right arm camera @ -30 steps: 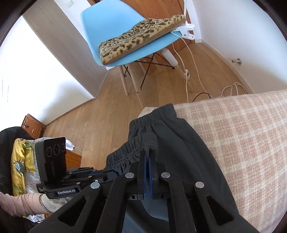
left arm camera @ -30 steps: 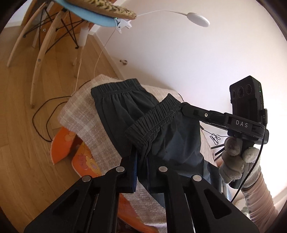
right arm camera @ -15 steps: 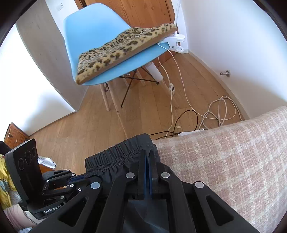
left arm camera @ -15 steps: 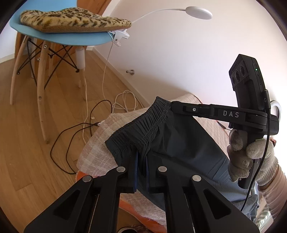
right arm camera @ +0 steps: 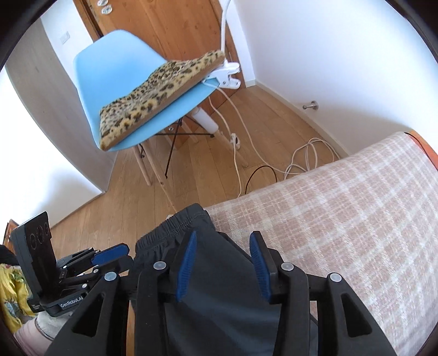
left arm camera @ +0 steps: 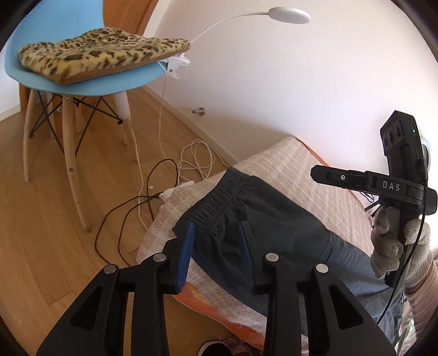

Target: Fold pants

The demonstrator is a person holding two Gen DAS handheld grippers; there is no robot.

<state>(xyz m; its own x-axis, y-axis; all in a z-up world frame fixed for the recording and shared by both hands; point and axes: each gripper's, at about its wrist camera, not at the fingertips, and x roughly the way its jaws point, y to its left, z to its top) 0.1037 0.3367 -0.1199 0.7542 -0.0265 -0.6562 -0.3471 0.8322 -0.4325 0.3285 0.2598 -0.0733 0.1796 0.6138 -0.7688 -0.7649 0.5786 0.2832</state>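
Note:
Dark pants (left arm camera: 262,219) lie on a checked beige blanket (left arm camera: 298,175), the elastic waistband (left arm camera: 216,197) at the blanket's end near the floor. My left gripper (left arm camera: 216,232) is open just above the waistband corner, holding nothing. My right gripper (right arm camera: 223,241) is open too, over the other waistband corner (right arm camera: 175,227). The right gripper also shows in the left wrist view (left arm camera: 317,172), raised above the pants. The left gripper shows in the right wrist view (right arm camera: 115,250) beside the waistband.
A blue chair (left arm camera: 90,82) with a leopard cushion (left arm camera: 101,54) stands on the wood floor beyond the blanket. A white clip lamp (left arm camera: 287,13) is clamped to it. Cables (left arm camera: 169,175) lie on the floor. An orange cover (left arm camera: 197,295) shows under the blanket.
Both grippers carried the waistband forward over the pants to the blanket's end, then opened and let it go. The pants now lie folded.

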